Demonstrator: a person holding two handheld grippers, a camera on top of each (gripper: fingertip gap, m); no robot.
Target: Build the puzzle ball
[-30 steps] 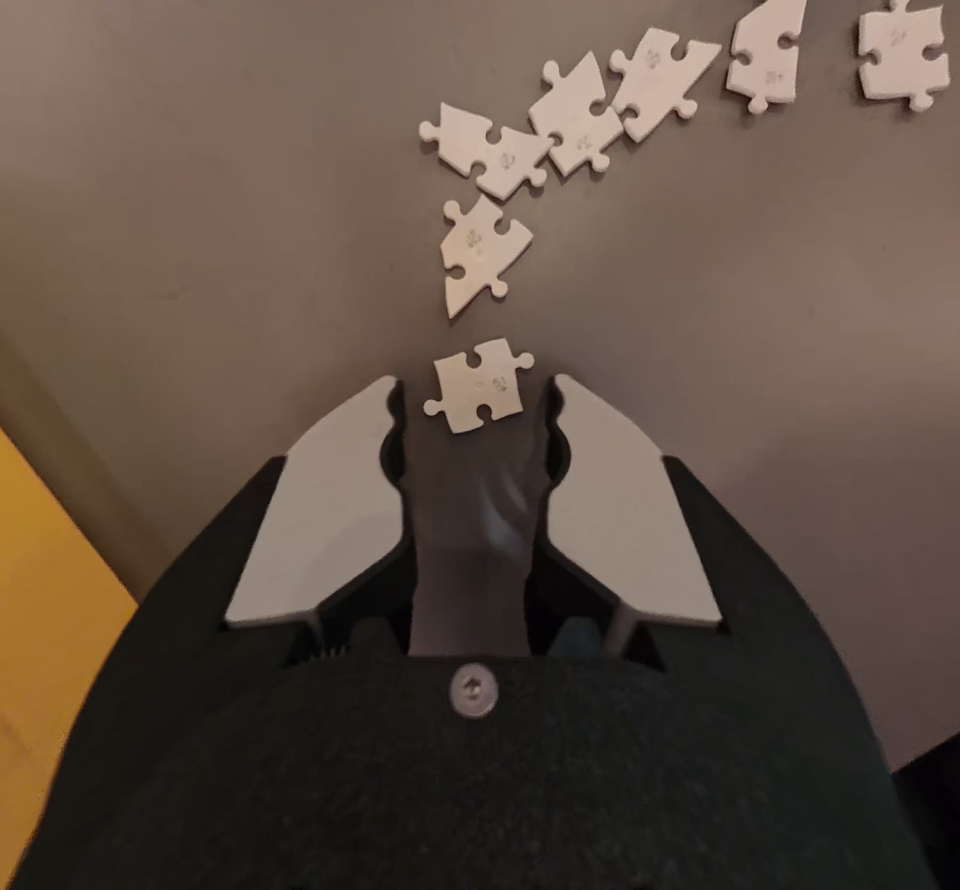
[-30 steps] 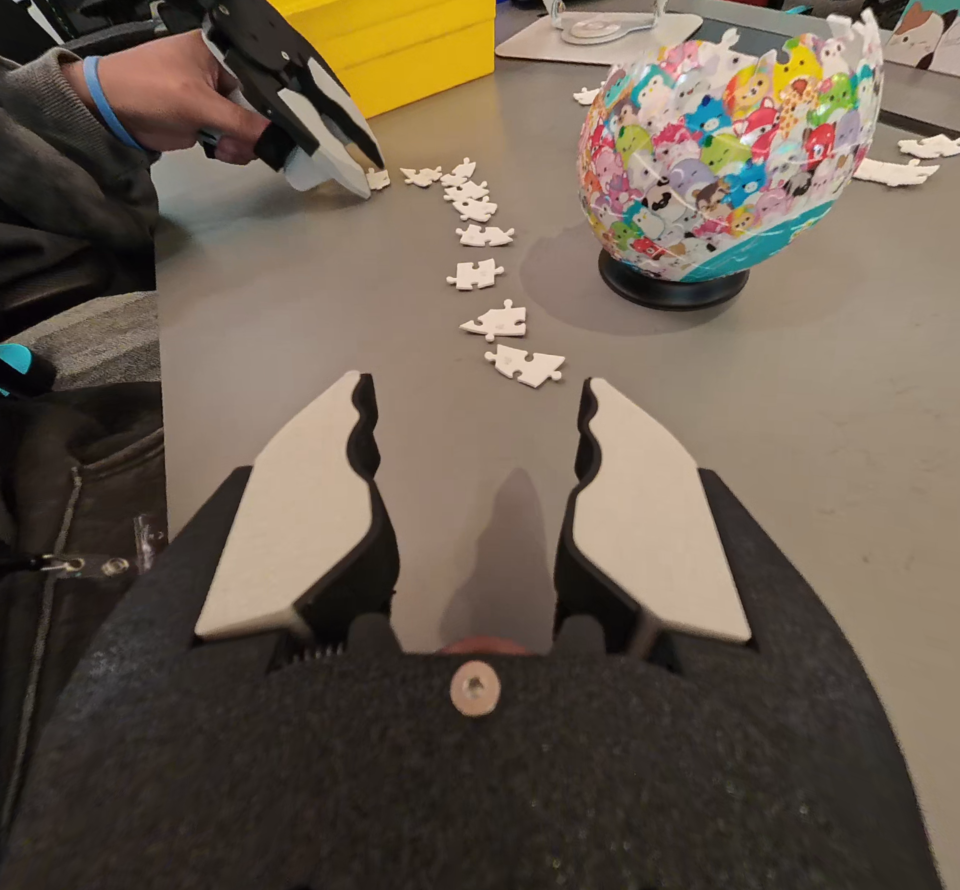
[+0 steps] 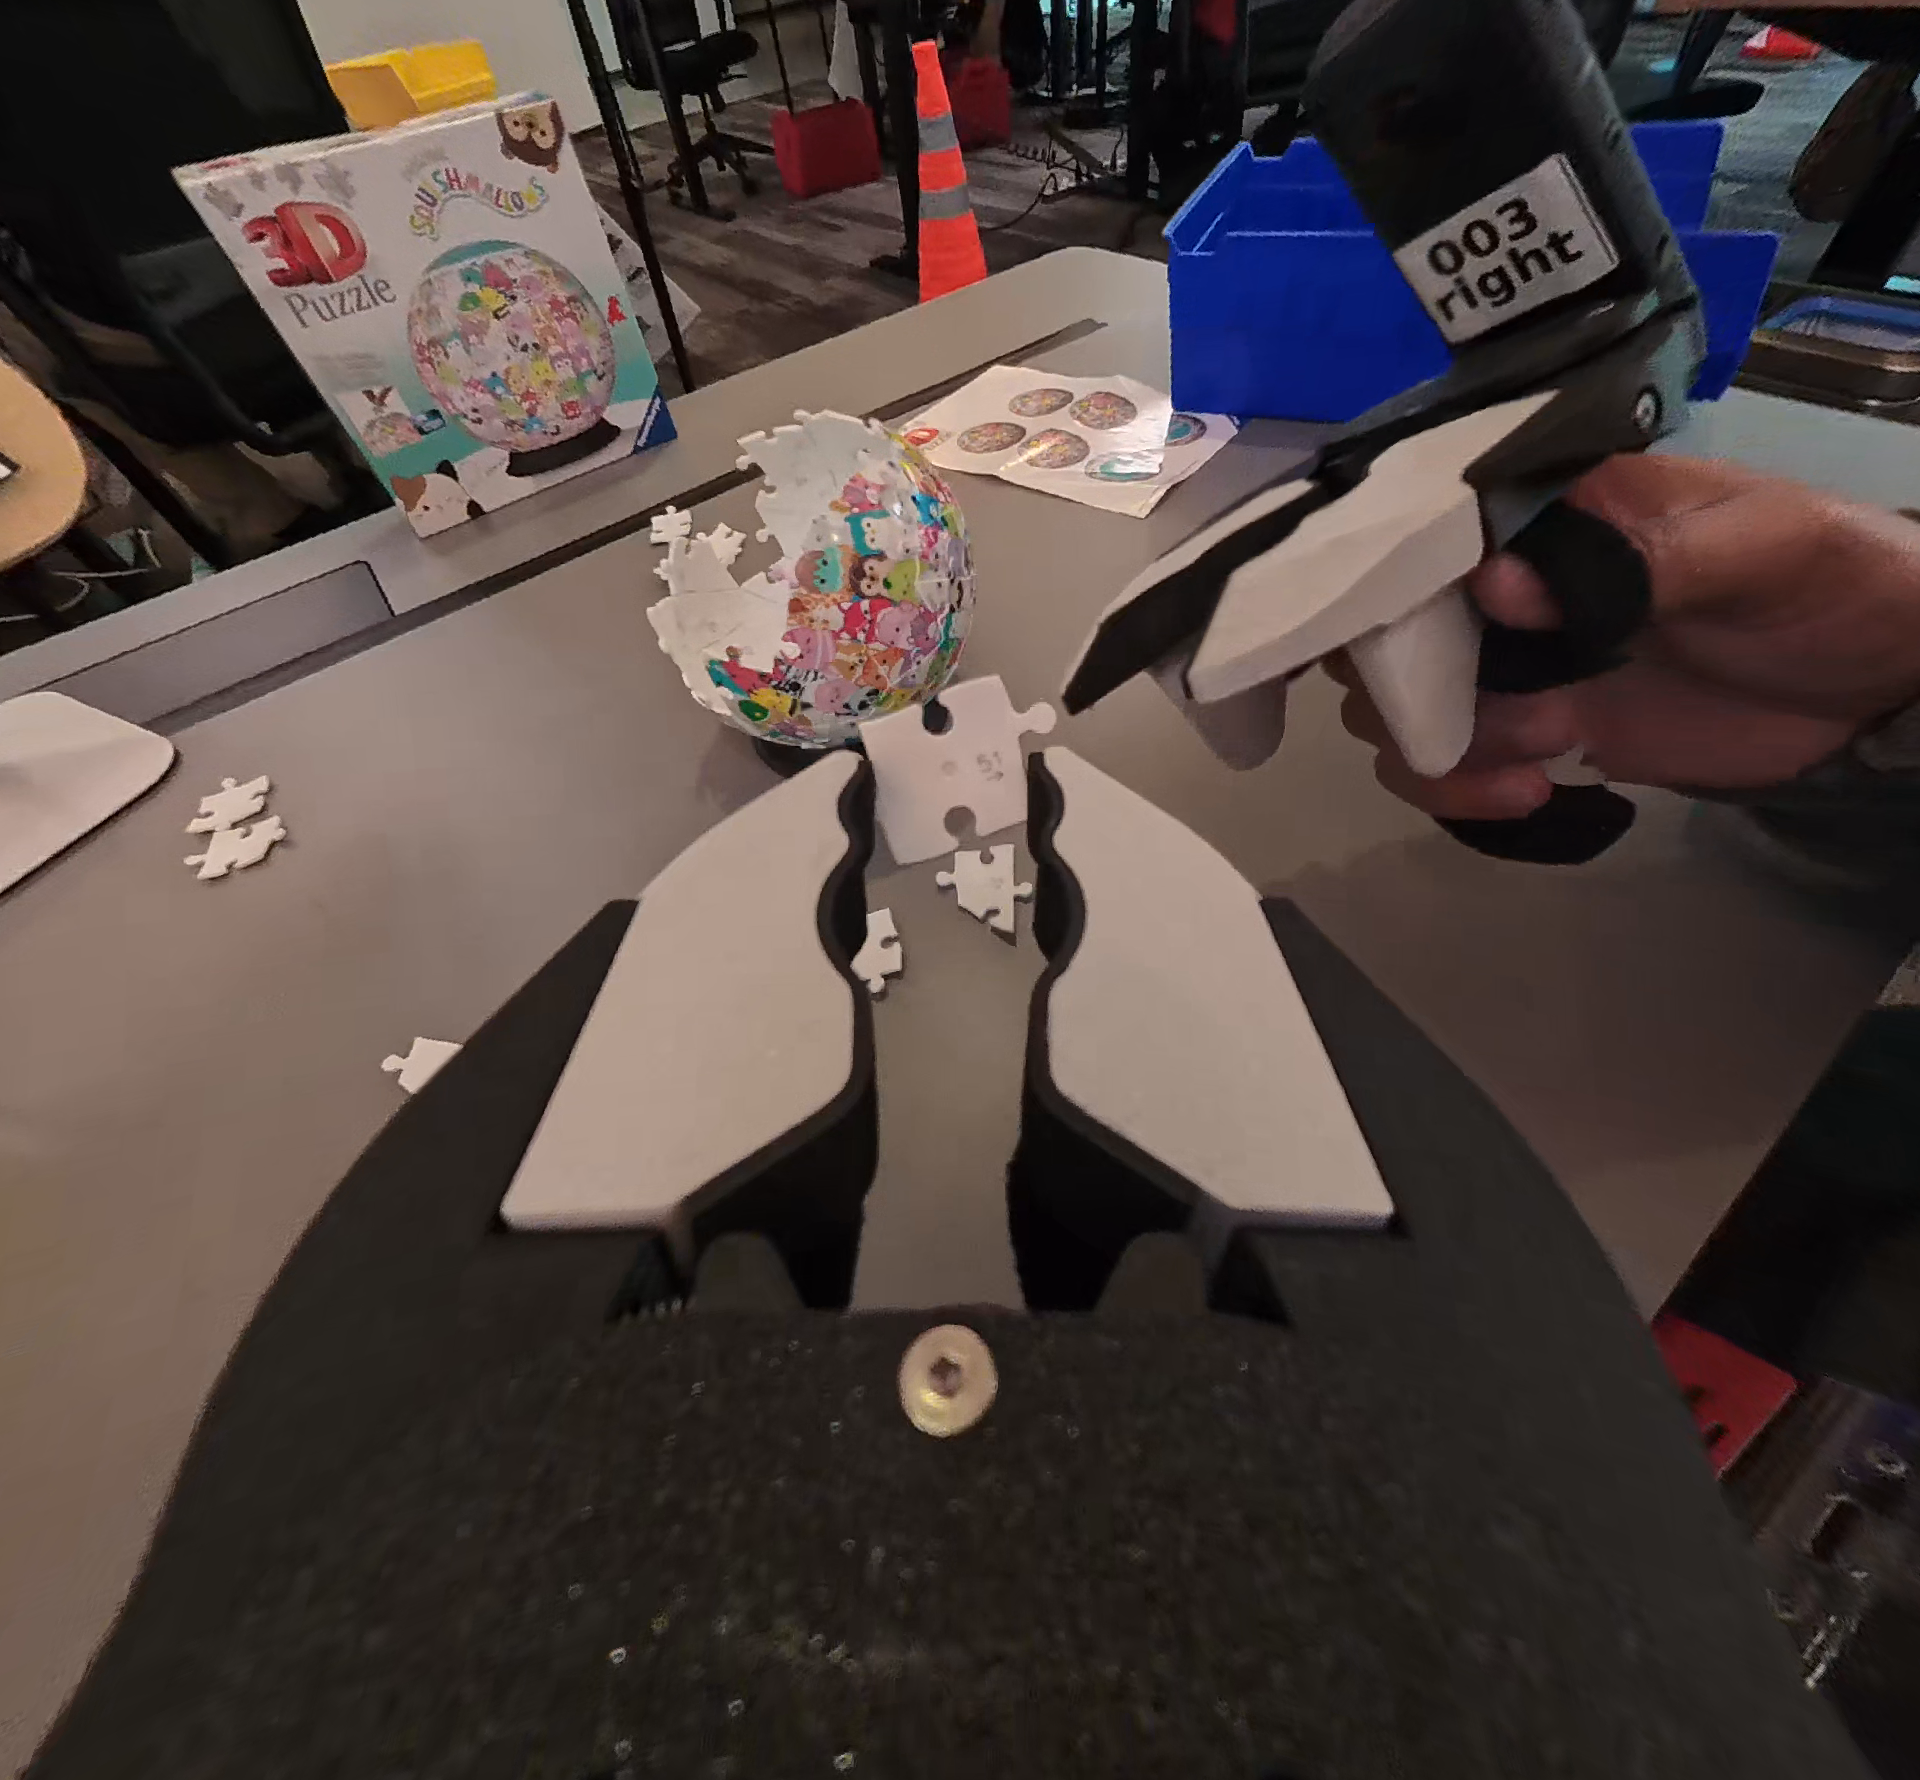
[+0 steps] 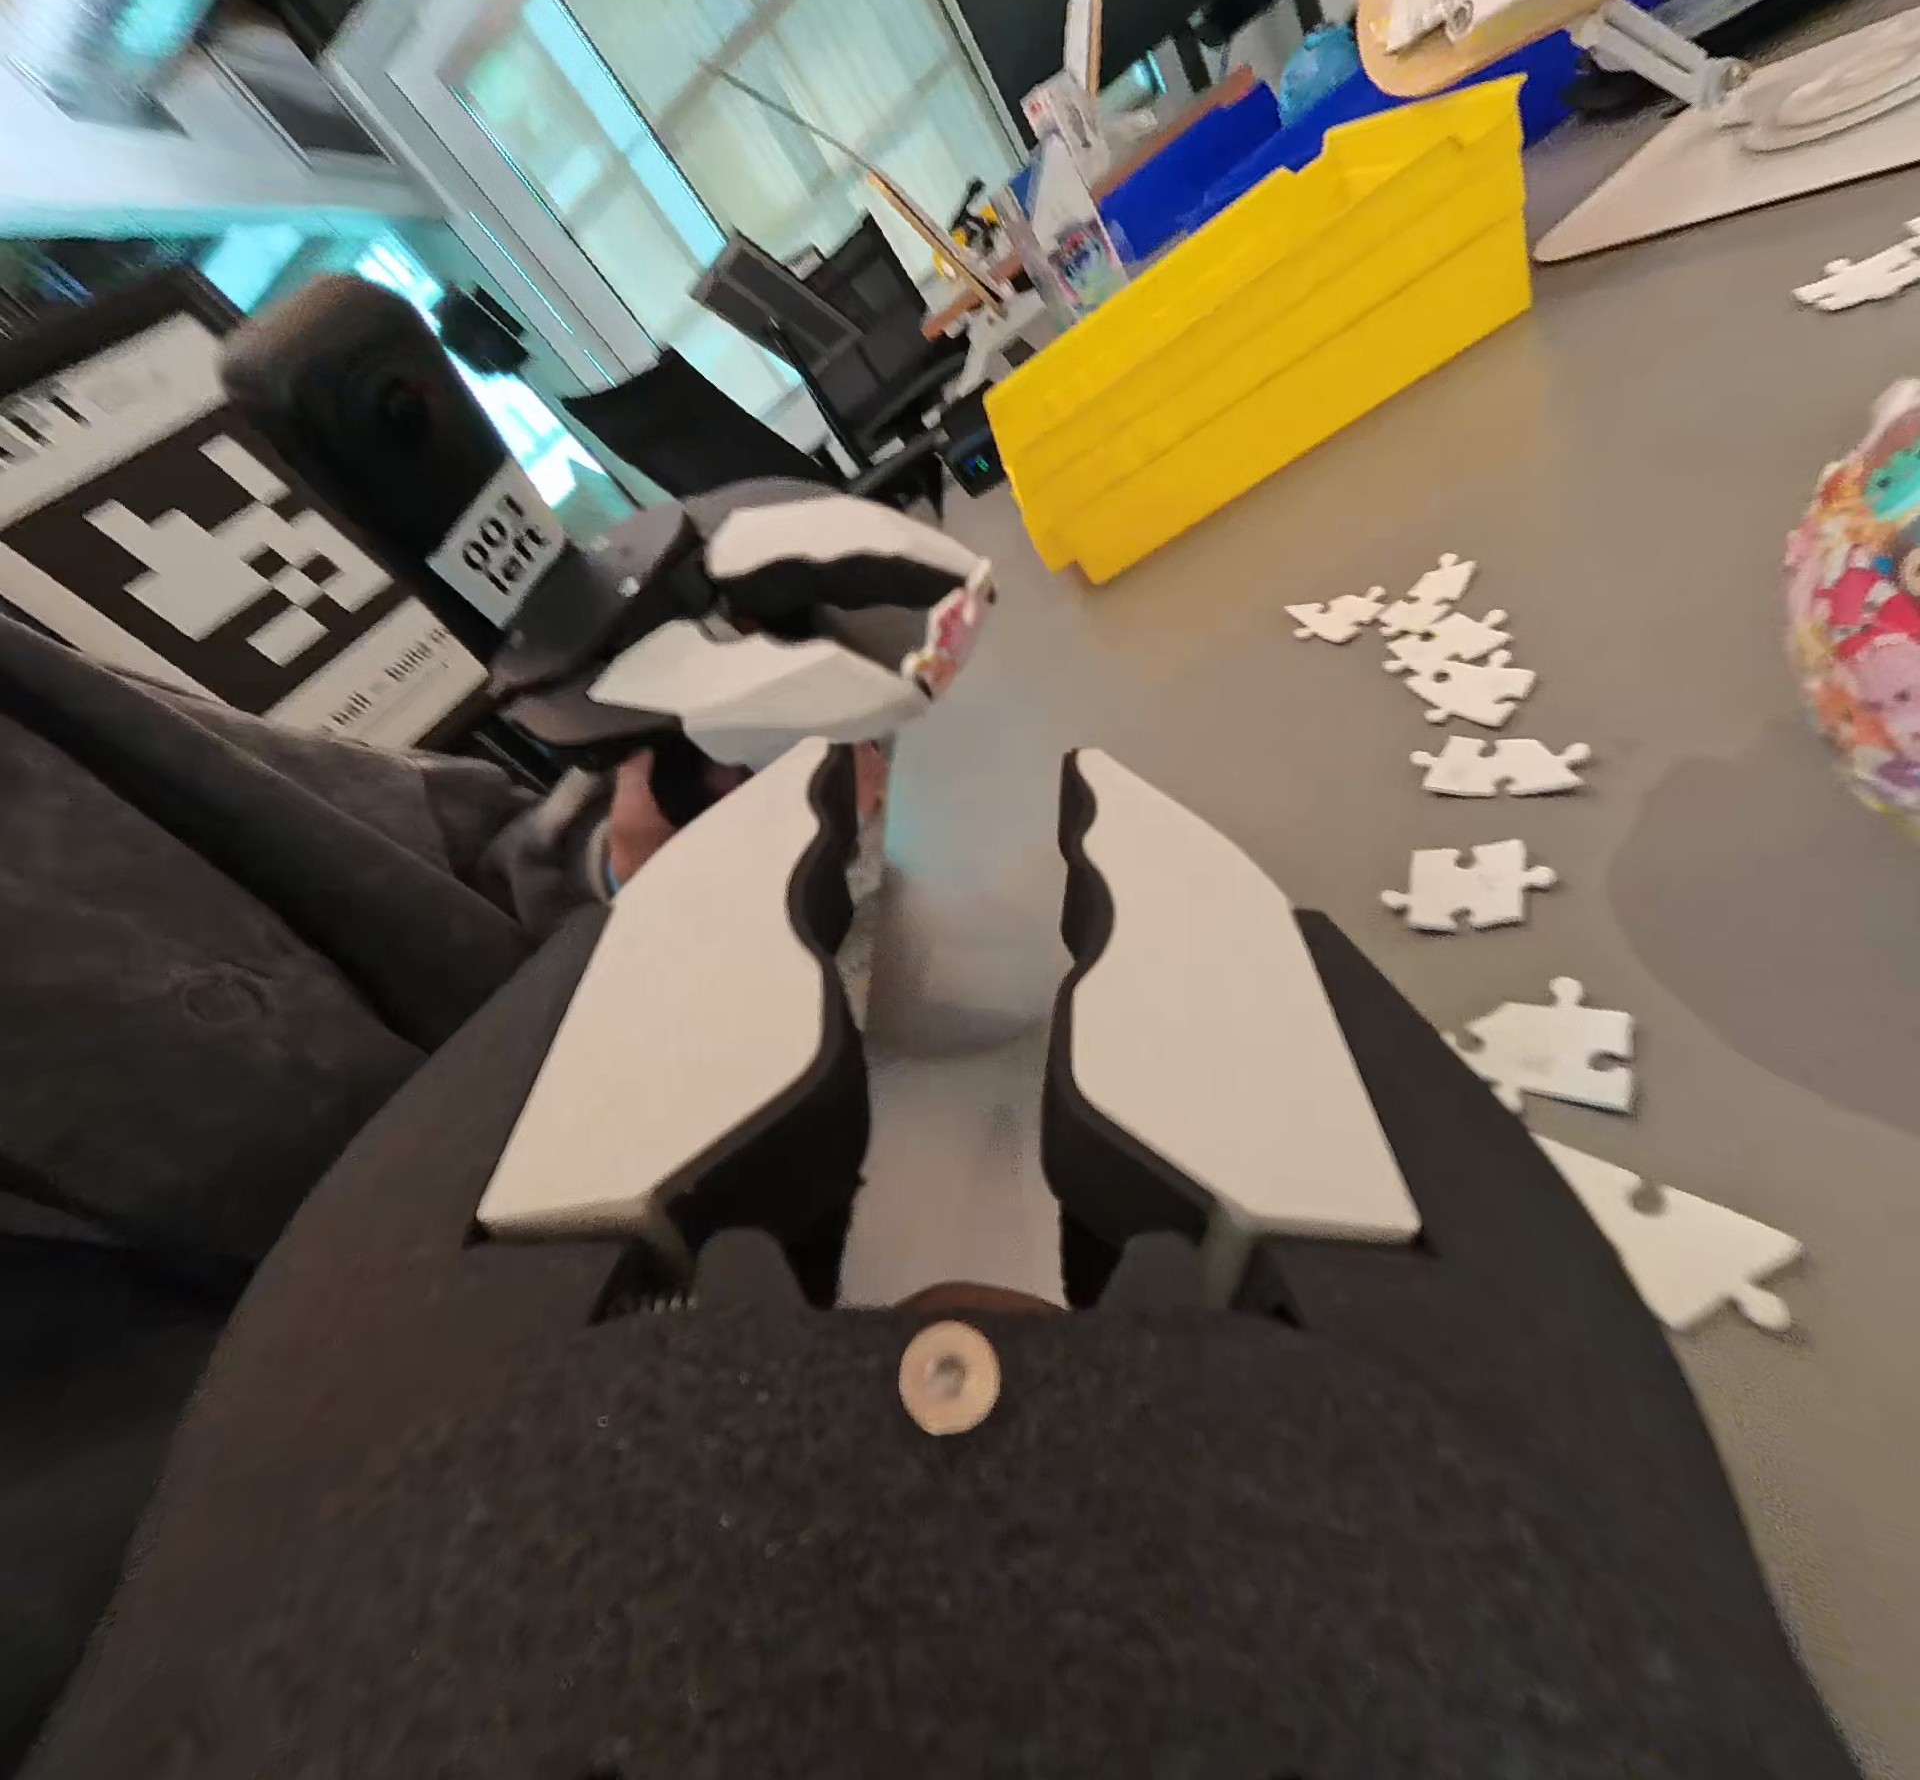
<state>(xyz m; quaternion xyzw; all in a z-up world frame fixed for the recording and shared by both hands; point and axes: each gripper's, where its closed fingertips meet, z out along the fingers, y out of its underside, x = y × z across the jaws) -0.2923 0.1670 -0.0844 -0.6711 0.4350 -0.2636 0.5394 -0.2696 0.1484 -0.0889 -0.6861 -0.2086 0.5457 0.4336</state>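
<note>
White plastic, thin and stiff: the puzzle piece sits pinched by its edges at the tips of the left tongs, lifted off the grey surface, blank back toward the camera. It looks nearly weightless and slick, so I'd judge it could pivot or pop out; flat sides give a safer hold than the knobs. The right tongs hang part-open and empty, near the piece. The half-built ball stands on its dark base beyond, its jagged open rim probably fragile.
</note>
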